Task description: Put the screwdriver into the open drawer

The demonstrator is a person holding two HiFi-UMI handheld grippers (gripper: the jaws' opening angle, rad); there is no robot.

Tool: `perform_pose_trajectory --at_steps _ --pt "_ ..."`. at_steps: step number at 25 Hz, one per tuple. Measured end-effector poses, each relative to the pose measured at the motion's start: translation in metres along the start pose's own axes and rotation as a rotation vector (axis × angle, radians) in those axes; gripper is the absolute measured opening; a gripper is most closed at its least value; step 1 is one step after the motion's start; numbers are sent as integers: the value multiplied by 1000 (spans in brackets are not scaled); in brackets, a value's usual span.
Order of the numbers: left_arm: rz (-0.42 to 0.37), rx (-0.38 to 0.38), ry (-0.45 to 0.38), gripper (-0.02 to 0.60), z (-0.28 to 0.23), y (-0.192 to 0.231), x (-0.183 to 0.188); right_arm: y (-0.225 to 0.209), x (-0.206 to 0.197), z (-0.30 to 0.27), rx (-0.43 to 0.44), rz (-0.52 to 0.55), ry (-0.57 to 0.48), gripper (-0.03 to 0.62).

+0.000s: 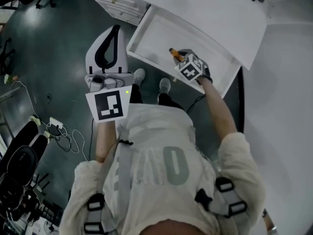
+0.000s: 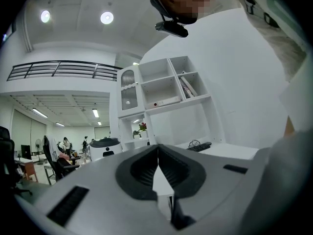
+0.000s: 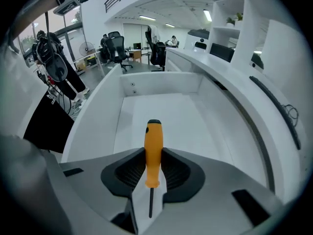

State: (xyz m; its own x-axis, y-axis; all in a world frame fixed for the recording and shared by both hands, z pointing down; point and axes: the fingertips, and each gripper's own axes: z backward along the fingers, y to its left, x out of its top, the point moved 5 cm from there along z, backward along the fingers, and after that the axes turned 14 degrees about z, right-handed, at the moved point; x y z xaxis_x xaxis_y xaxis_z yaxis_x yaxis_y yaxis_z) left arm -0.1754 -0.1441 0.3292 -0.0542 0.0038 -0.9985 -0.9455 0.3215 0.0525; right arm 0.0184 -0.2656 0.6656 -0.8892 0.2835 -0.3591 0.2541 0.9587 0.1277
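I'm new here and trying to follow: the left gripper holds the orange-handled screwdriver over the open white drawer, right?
Not the left. The right gripper holds the orange-handled screwdriver over the open white drawer, its jaws shut on the handle, as the right gripper view shows. The left gripper is shut with nothing between its jaws.

A: How do the jaws of the left gripper point(image 2: 158, 150) stand?
B: Tips together, nothing between them. Beyond: white shelf unit point(image 2: 164, 89) with books point(image 2: 187, 87), potted plant point(image 2: 142, 128), keyboard point(image 2: 201, 146) on a white desk point(image 2: 230, 152), ceiling lamps point(image 2: 106, 17) above.
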Motion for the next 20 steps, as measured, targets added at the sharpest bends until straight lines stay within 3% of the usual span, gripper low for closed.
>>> perform_pose_trajectory --at_steps 20 --pt "-3 37 58 6 11 14 -21 8 0 -29 63 -6 42 99"
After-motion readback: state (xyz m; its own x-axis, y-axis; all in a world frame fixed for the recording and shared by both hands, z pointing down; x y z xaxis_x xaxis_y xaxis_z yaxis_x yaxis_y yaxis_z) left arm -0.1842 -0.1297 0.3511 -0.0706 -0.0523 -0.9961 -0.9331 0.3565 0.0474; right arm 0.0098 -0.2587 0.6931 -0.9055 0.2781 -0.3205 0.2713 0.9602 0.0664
